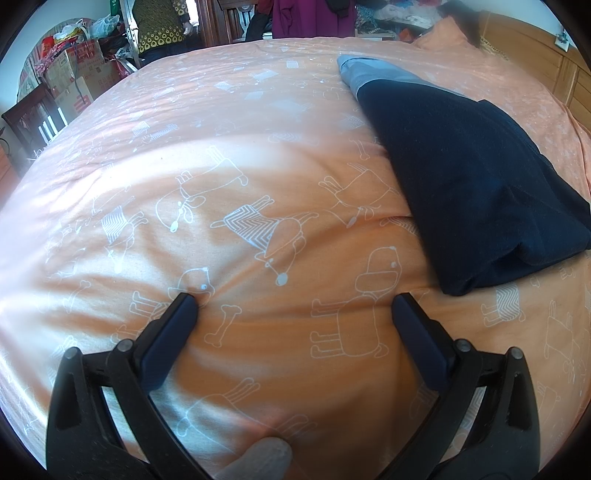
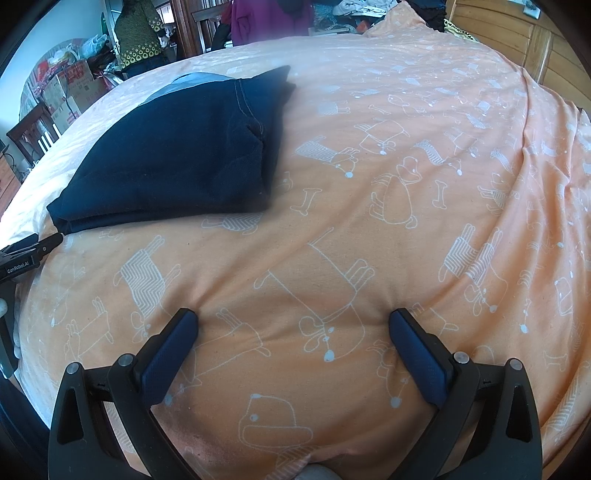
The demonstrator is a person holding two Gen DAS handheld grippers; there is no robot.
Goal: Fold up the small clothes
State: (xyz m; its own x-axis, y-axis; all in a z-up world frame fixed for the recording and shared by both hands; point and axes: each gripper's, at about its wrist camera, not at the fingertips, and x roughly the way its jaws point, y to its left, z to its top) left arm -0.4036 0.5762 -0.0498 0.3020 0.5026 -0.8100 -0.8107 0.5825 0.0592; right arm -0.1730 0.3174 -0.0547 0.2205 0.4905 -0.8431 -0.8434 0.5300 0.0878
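Presently: left gripper (image 1: 295,301) and right gripper (image 2: 293,317), both spread wide, empty, pressing the orange bedspread (image 1: 258,166). Folded navy garment (image 2: 177,158) lies far-left of right gripper. Risk: pinching bedspread, or dragging the fold loose.

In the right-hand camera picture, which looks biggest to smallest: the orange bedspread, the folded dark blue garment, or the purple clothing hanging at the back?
1. Orange bedspread with white dog drawings: fills most of the view.
2. Folded dark navy garment.
3. Purple hanging clothing: looks smallest, but it is far off and cropped by the picture's edge, so its true size is unsure.
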